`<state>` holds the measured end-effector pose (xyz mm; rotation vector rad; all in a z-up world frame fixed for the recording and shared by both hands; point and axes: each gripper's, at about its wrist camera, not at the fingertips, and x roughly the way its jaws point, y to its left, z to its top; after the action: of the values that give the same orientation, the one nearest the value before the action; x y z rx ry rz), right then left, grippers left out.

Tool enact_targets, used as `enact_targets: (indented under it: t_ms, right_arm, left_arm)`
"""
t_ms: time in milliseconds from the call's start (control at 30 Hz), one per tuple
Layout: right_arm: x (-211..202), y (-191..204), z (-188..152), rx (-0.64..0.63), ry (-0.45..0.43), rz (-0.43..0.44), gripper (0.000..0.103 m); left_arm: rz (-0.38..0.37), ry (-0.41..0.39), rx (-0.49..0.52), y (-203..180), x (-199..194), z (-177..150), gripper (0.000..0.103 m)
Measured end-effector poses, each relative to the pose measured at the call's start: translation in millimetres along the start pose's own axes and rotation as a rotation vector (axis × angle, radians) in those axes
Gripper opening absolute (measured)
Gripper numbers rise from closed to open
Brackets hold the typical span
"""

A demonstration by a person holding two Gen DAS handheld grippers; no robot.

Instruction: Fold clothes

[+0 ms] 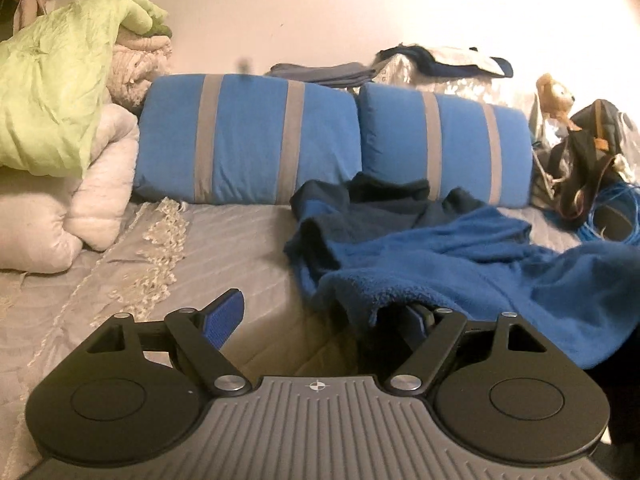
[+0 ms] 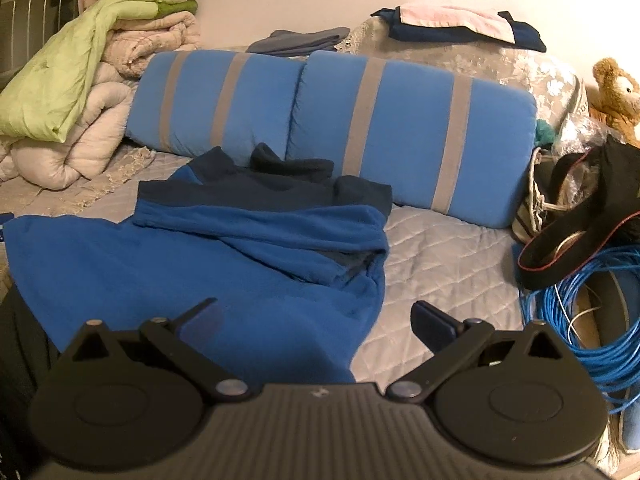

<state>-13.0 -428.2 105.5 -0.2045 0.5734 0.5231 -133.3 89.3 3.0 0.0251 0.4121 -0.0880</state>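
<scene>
A blue fleece garment (image 1: 460,264) with dark navy trim lies crumpled on the grey quilted bed (image 1: 240,240). In the left wrist view my left gripper (image 1: 320,316) stands open at the garment's near hem, and the fleece edge drapes over its right finger, hiding the pad. The right wrist view shows the same blue fleece garment (image 2: 208,256) spread across the bed (image 2: 440,264), with a sleeve folded over the body. My right gripper (image 2: 316,320) is open over the garment's lower right edge, its left finger above the fleece and its right finger above bare quilt.
Two blue pillows with grey stripes (image 2: 328,120) line the wall. A green and white quilt pile (image 2: 80,104) fills the left. Folded clothes (image 2: 460,26) sit behind the pillows. At right are a teddy bear (image 2: 616,92), a black bag (image 2: 580,216) and coiled blue cable (image 2: 592,320).
</scene>
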Motion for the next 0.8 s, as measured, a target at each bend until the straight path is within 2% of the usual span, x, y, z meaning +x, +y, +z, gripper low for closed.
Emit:
enact_targets:
  t_ms: [267, 467, 700, 800]
  right_arm:
    - [-10.5, 3.6, -2.1, -0.006, -0.031, -0.012, 0.103]
    - [-15.0, -6.3, -31.9, 0.048, -0.022, -0.033, 0.103]
    - [-27.5, -27.5, -69.8, 0.183, -0.008, -0.006, 0.103]
    - [-27.7, -25.5, -84.5, 0.146, 0.027, -0.023, 0.103]
  left_arm:
    - [-0.008, -0.021, 0.009, -3.3, 5.5, 10.4, 0.079]
    - [-0.016, -0.021, -0.011, -3.1, 9.3, 12.8, 0.079]
    - [-0.039, 0.0, -0.018, 2.9, 13.5, 16.6, 0.079]
    - [-0.044, 0.019, -0.017, 5.7, 17.1, 18.7, 0.079]
